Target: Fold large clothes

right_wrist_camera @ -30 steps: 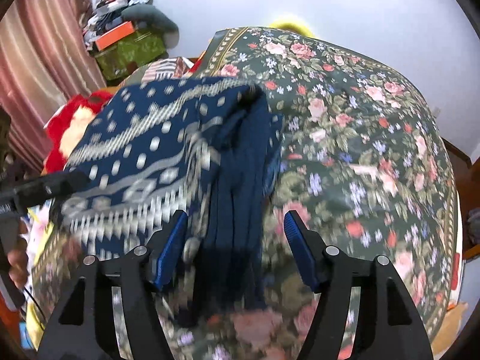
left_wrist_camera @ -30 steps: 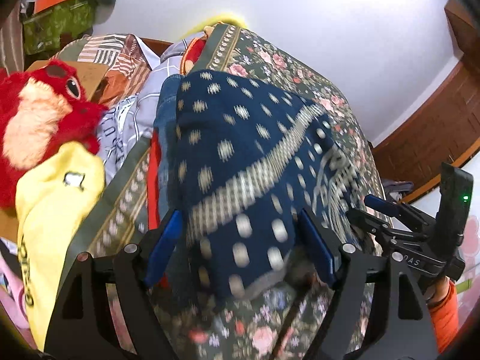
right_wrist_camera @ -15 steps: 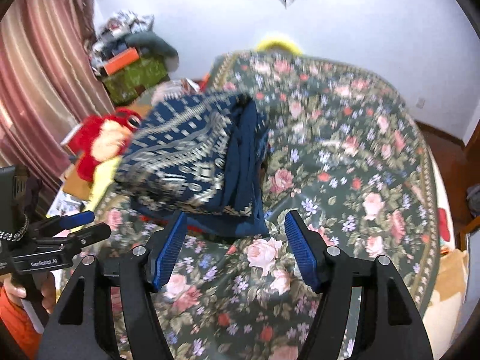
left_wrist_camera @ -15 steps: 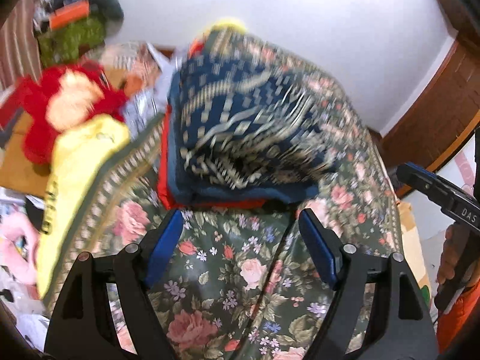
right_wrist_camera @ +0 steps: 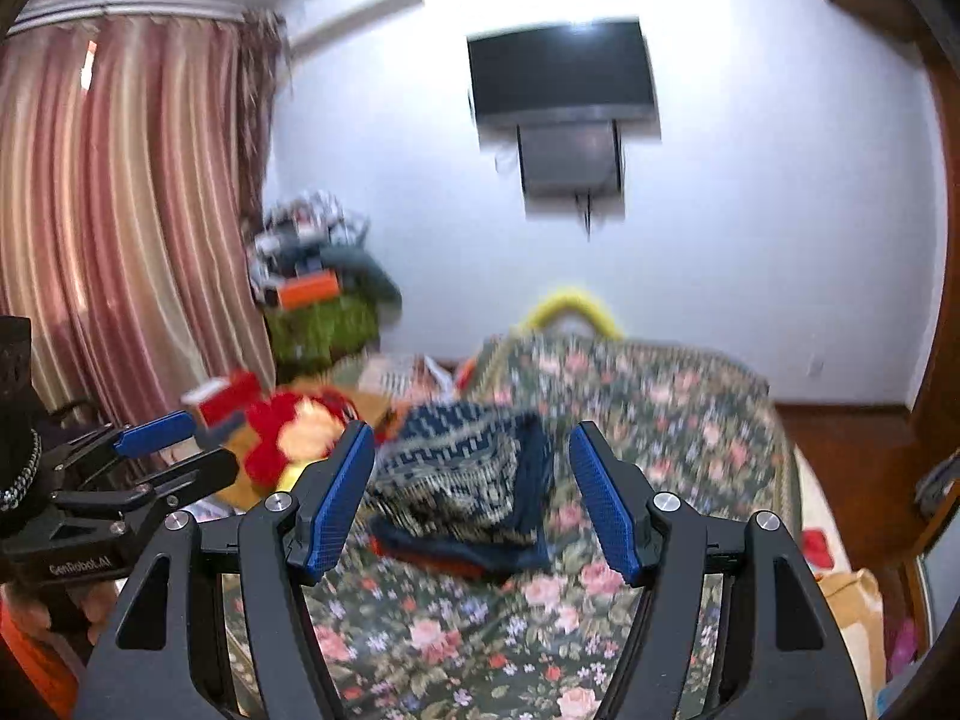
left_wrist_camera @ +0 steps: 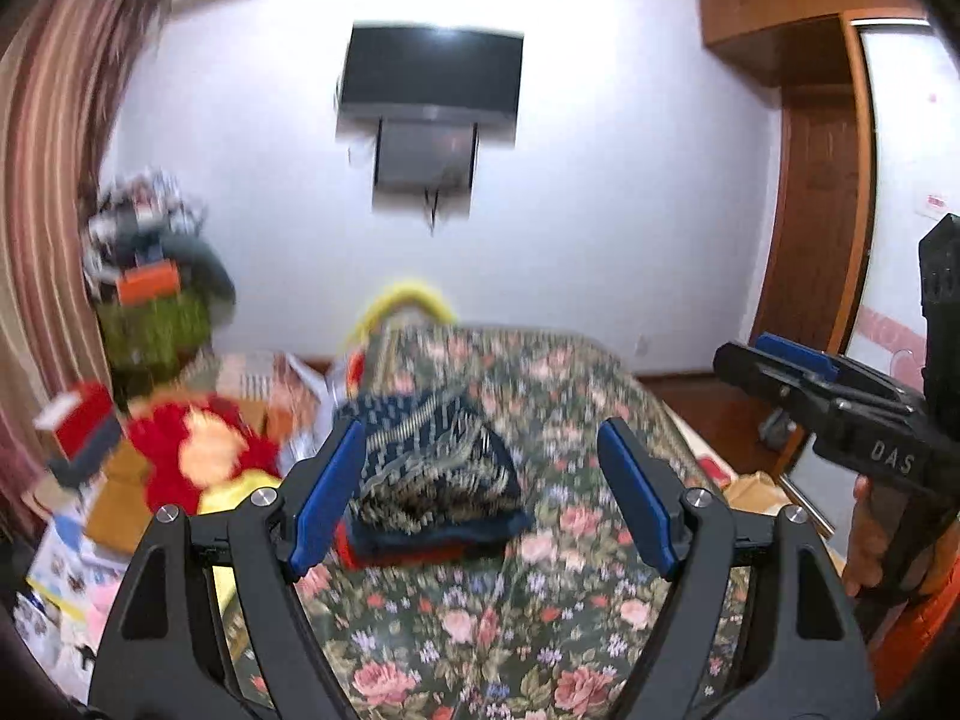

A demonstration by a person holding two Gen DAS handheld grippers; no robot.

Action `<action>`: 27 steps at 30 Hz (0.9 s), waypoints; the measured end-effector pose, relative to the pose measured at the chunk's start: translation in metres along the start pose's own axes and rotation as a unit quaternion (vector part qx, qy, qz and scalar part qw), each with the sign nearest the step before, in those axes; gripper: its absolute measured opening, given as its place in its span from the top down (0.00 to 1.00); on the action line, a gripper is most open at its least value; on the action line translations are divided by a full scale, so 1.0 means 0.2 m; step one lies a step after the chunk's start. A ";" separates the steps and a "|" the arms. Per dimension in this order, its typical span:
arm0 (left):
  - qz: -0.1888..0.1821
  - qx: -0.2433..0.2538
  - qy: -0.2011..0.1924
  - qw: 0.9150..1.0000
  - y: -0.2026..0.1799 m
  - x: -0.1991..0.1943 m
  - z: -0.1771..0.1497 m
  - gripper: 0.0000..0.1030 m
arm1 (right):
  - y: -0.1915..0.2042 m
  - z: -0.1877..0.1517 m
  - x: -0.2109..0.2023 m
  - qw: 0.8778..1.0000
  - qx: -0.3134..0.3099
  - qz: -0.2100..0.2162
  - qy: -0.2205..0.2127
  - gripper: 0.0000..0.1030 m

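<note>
Folded navy cloth (left_wrist_camera: 435,468), two splayed grippers

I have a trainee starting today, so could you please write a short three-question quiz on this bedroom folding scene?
1. True or false: the left gripper is clamped on the folded blue patterned cloth.
2. The cloth pile rests on: A) the floral bedspread; B) the floor; C) the red plush toy.
3. Fill in: mounted on the white wall beyond the bed is a dark ____.

Key
1. False: both it and the right gripper are open and empty, held back from the pile.
2. A
3. television
</note>
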State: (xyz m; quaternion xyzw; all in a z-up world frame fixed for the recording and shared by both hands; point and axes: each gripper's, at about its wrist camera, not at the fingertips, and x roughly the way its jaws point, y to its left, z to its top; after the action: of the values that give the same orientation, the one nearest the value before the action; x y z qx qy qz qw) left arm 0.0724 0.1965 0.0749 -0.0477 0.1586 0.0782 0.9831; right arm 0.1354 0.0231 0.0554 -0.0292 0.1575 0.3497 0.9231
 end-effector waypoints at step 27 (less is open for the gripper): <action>0.061 -0.016 -0.102 0.993 -0.14 -0.43 -0.10 0.11 | 0.12 -0.11 -0.32 0.997 0.010 -0.039 -0.073 0.03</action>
State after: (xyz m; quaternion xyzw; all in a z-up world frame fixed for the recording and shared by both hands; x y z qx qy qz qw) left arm -0.0099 0.1550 0.0848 -0.0455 0.0591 0.1454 0.9866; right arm 0.0693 -0.0039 0.0565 -0.0007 0.0914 0.3133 0.9453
